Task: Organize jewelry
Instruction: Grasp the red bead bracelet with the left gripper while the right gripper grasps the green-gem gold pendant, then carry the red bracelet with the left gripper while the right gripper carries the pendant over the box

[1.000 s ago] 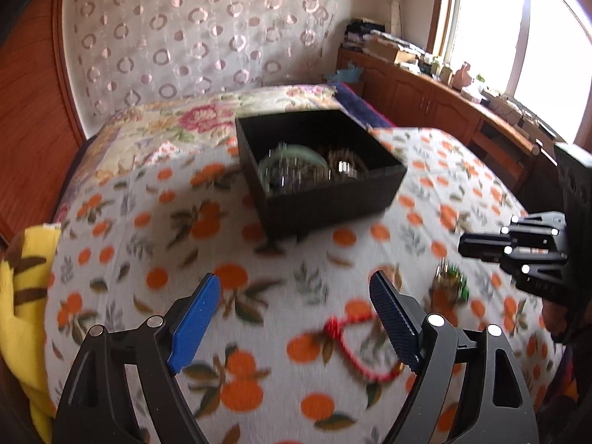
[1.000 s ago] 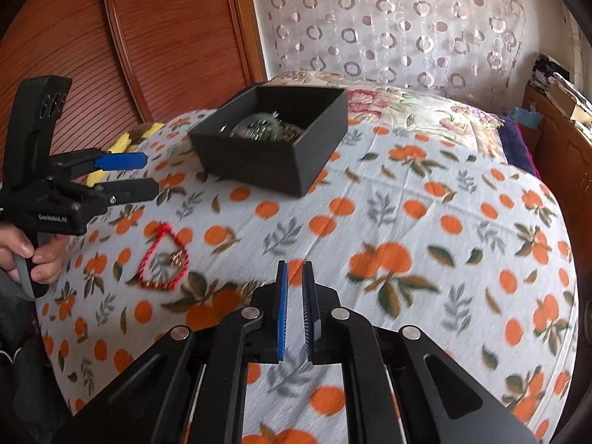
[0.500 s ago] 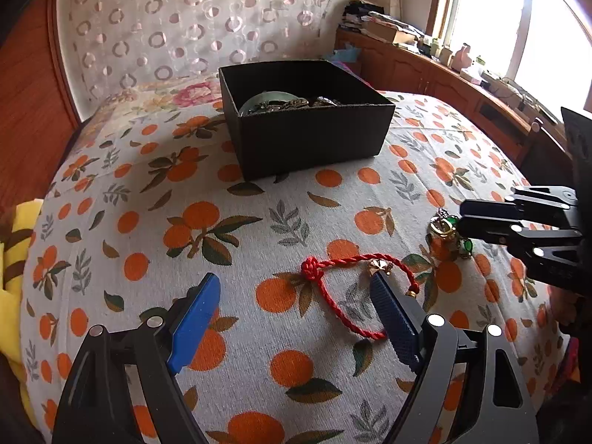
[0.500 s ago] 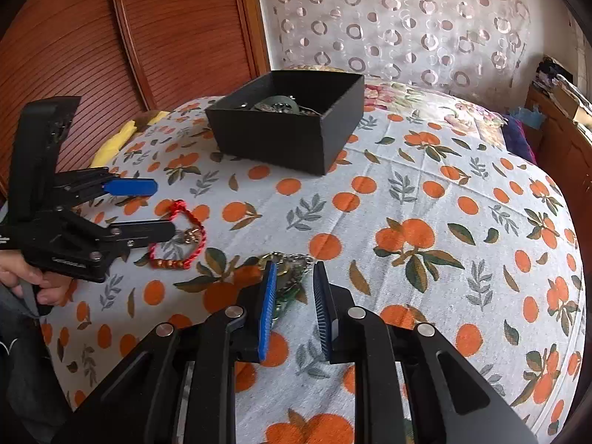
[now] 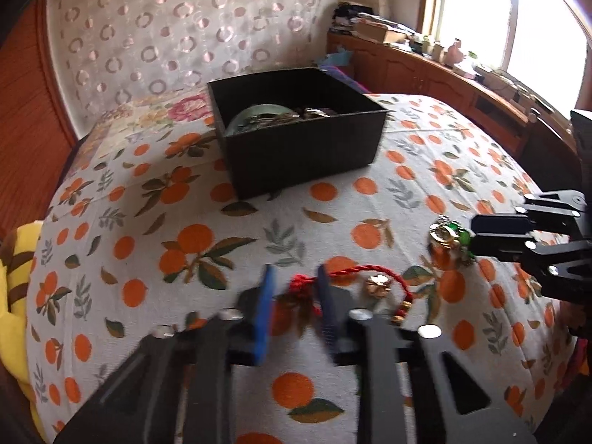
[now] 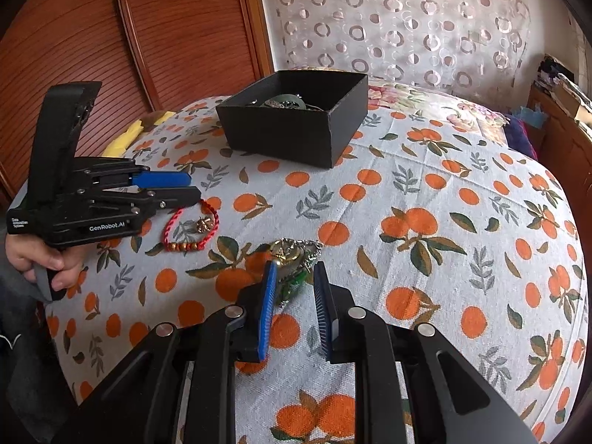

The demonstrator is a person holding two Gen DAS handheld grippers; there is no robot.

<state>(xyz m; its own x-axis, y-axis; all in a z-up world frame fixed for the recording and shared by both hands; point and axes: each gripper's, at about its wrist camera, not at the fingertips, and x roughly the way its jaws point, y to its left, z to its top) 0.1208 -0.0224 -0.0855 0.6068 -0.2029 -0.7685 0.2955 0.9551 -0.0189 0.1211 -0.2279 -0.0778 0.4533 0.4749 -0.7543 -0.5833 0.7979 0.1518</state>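
Observation:
A red cord bracelet (image 5: 370, 268) with a gold charm and beads lies on the orange-print bedspread (image 5: 222, 244). My left gripper (image 5: 294, 277) is closing, and its pads pinch the bracelet's knotted end. In the right wrist view, the left gripper (image 6: 194, 187) looks nearly shut over the bracelet (image 6: 174, 222). A gold and green jewelry piece (image 6: 292, 253) lies between the tips of my right gripper (image 6: 294, 270), whose jaws stand slightly apart without pressing it. The left wrist view shows the same piece (image 5: 449, 235) at the right gripper (image 5: 475, 235). Behind them stands a black box (image 5: 296, 155) that holds jewelry.
A yellow striped cloth (image 5: 14, 288) lies at the bed's left edge. Wooden cabinets (image 5: 425, 74) with clutter run under the window. A wooden panel wall (image 6: 111, 55) stands behind the bed. A hand (image 6: 40, 259) holds the left gripper's handle.
The left gripper's jaws went from wide apart to a narrow pinch around the red bracelet's knot. The right gripper's jaws parted a little, with the green and gold piece now between them.

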